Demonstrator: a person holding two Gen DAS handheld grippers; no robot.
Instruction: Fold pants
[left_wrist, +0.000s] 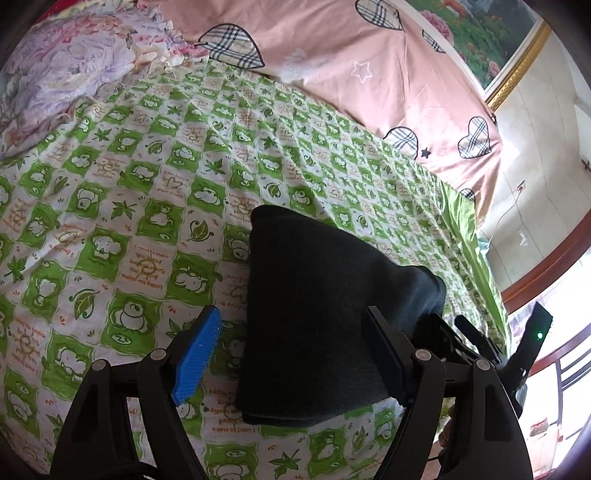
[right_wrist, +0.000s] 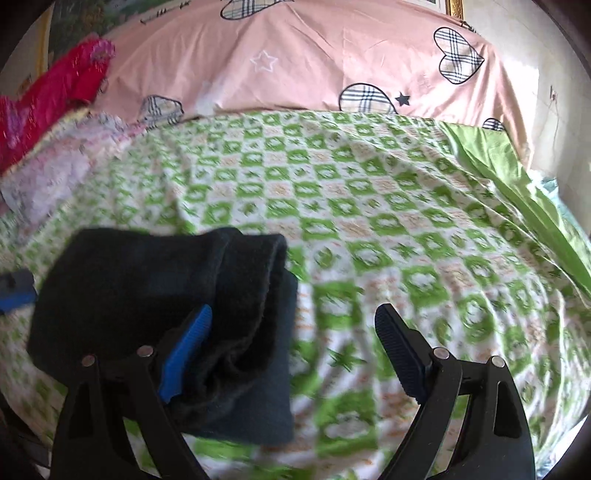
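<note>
Pants (left_wrist: 314, 325) lying folded into a compact bundle; folding looking nearly done.
Both grippers, left (left_wrist: 291, 354) and right (right_wrist: 295, 354), are hanging with jaws wide apart, holding nothing, over the bed (left_wrist: 129, 192).

One folded pair of dark pants (left_wrist: 314, 325), two tongs (left_wrist: 291, 354) (right_wrist: 291, 350), one green checked bedsheet (left_wrist: 147, 184), one pink heart-print cover (left_wrist: 351, 66), one framed picture (left_wrist: 491, 44)

Dark pants (left_wrist: 314, 314) lie folded into a thick, compact stack on the bed.
</note>
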